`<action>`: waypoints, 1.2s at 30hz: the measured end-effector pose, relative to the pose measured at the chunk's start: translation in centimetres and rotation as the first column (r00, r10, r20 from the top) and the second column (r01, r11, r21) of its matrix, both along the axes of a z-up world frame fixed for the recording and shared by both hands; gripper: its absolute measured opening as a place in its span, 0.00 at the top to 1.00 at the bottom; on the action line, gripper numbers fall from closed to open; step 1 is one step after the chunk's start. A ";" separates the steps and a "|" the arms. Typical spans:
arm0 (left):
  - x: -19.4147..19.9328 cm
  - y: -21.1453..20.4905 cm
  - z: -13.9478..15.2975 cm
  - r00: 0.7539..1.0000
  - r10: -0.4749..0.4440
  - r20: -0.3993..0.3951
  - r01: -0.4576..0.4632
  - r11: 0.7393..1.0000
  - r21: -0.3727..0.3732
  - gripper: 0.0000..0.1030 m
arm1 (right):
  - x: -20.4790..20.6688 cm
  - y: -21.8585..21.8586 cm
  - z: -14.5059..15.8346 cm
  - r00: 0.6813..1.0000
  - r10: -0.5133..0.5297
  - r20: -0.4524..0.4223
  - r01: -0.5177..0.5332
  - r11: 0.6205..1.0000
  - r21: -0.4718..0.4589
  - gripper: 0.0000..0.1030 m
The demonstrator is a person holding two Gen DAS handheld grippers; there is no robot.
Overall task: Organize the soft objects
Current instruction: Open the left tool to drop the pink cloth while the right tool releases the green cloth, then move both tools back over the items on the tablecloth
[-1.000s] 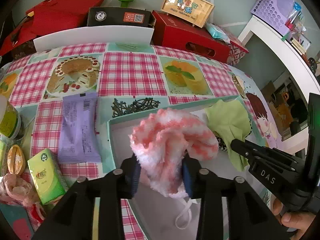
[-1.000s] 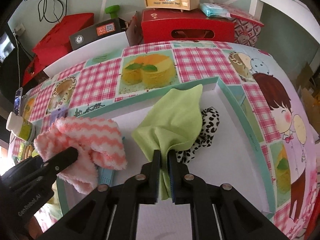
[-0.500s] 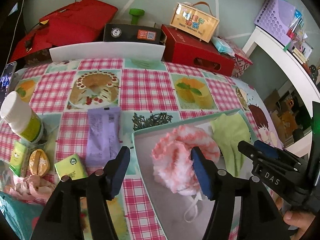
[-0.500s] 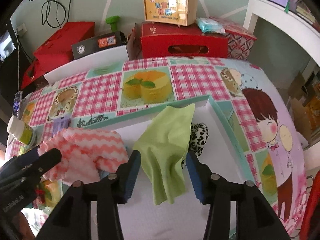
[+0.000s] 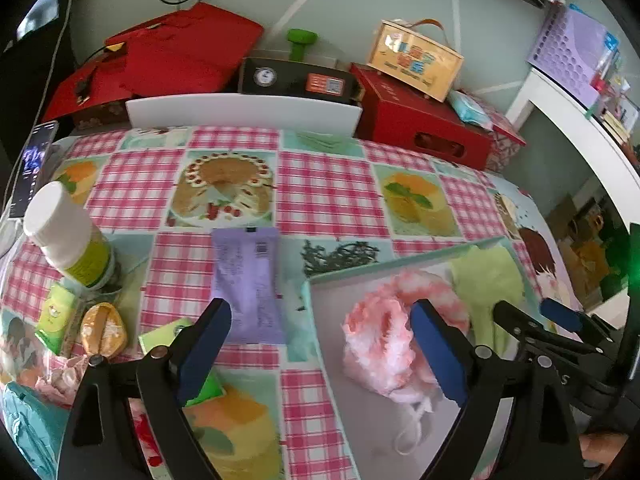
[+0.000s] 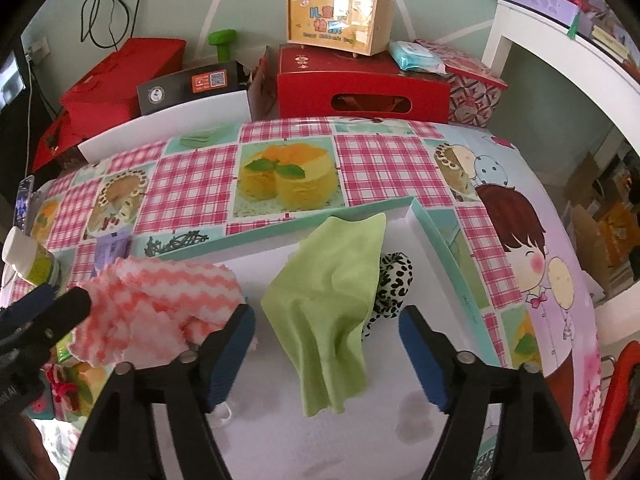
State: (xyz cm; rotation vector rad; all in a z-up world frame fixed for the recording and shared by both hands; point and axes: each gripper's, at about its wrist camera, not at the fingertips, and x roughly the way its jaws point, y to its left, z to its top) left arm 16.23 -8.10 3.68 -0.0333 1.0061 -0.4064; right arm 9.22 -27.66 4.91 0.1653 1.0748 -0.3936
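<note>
A pink-and-white fluffy cloth (image 5: 384,340) lies in the white box with a teal rim (image 5: 360,270); it also shows in the right wrist view (image 6: 160,304). A green cloth (image 6: 332,300) lies in the box (image 6: 436,236) over a leopard-print item (image 6: 394,276); the green cloth also shows in the left wrist view (image 5: 488,284). My left gripper (image 5: 320,344) is open and empty above the box's left edge. My right gripper (image 6: 326,344) is open and empty over the green cloth.
On the checked tablecloth left of the box lie a purple packet (image 5: 248,280), a white-capped bottle (image 5: 64,236), small green packs (image 5: 54,316) and a wrapped snack (image 5: 104,328). Red boxes (image 6: 360,80) and a white board (image 5: 240,114) stand at the far edge.
Both grippers opened, let go of the pink cloth and the green cloth, and pulled back. Both cloths now lie in the box.
</note>
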 end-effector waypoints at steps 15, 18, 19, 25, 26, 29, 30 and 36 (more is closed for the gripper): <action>0.7 3.5 1.0 0.990 0.123 0.073 -0.118 0.991 -0.068 0.04 | 0.1 -0.2 -0.1 0.999 -0.053 0.005 0.053 0.998 -0.038 0.00; 0.7 3.9 1.2 0.990 0.120 0.073 -0.114 0.990 -0.086 0.04 | 0.3 0.1 -0.1 0.999 -0.041 0.014 0.041 0.998 -0.041 0.00; 0.7 4.1 1.4 0.990 0.118 0.072 -0.111 0.990 -0.088 0.04 | 0.3 0.3 0.0 0.999 -0.036 0.021 0.037 0.999 -0.039 0.00; 0.3 7.5 4.2 0.973 0.170 0.157 -0.161 0.984 -0.071 0.04 | 0.3 1.4 1.7 0.994 -0.006 0.112 0.009 1.000 -0.025 0.00; 0.3 8.3 4.6 0.968 0.189 0.166 -0.181 0.981 -0.062 0.04 | 0.3 1.7 2.1 0.992 0.005 0.127 -0.002 1.000 -0.027 0.00; 0.3 11.7 5.4 0.949 0.259 0.180 -0.257 0.966 -0.038 0.04 | 0.5 2.8 2.8 0.989 0.037 0.145 -0.030 0.998 -0.046 0.00; 0.3 13.0 5.5 0.940 0.290 0.182 -0.289 0.957 -0.032 0.04 | 0.5 3.0 3.0 0.988 0.043 0.150 -0.035 0.998 -0.051 0.00; -0.3 20.5 5.8 0.869 0.459 0.184 -0.475 0.878 0.052 0.04 | 1.0 4.8 3.9 0.977 0.095 0.192 -0.089 0.995 -0.035 0.00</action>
